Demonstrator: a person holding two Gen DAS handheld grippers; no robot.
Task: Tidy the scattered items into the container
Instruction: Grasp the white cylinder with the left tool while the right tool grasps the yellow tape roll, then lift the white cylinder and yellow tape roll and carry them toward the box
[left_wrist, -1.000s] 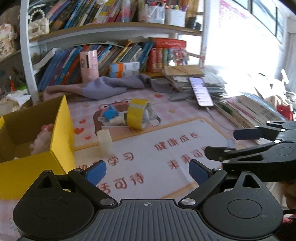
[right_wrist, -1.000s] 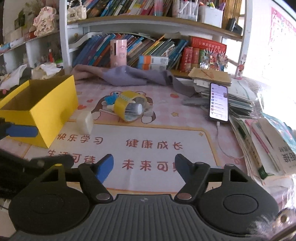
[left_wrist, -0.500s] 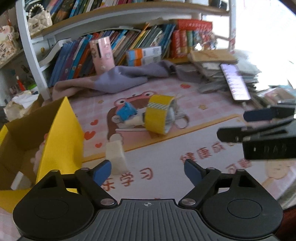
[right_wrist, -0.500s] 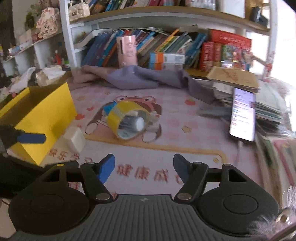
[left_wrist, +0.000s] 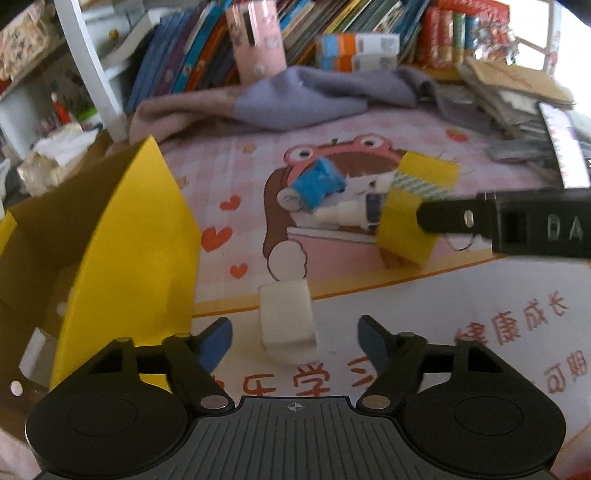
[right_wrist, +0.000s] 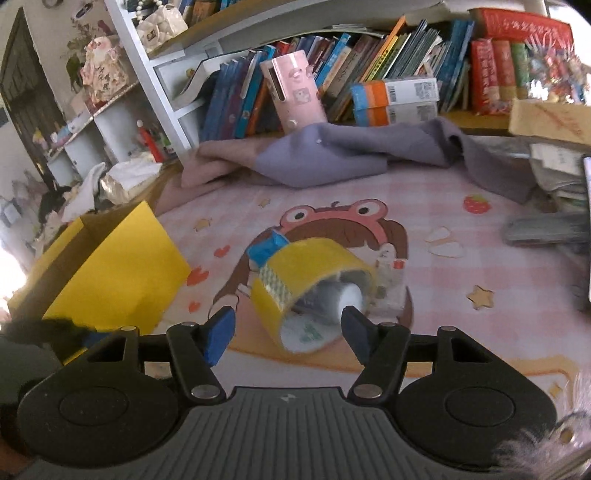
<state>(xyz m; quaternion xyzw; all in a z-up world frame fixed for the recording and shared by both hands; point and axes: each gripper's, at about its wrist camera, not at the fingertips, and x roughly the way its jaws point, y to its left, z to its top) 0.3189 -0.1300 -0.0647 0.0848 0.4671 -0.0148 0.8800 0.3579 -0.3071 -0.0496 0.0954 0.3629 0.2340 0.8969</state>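
Note:
A white block (left_wrist: 287, 320) lies on the mat just ahead of my open left gripper (left_wrist: 294, 338), between its blue fingertips. A yellow tape roll (right_wrist: 310, 286) lies just ahead of my open right gripper (right_wrist: 288, 332); it also shows in the left wrist view (left_wrist: 413, 218), with the right gripper's finger reaching to it. A blue toy (left_wrist: 318, 182) and a small white bottle (left_wrist: 349, 214) lie beside the roll. The yellow box (left_wrist: 122, 258) stands open at the left, also in the right wrist view (right_wrist: 118, 273).
A grey-purple cloth (right_wrist: 332, 155) lies behind the items, in front of a bookshelf with a pink case (right_wrist: 293, 94). Stacked papers and a phone (left_wrist: 561, 147) sit at the right. A cartoon mat (left_wrist: 424, 314) covers the desk.
Both grippers moved forward and down: the left closed in on the white block, the right on the yellow tape roll. Both stay open.

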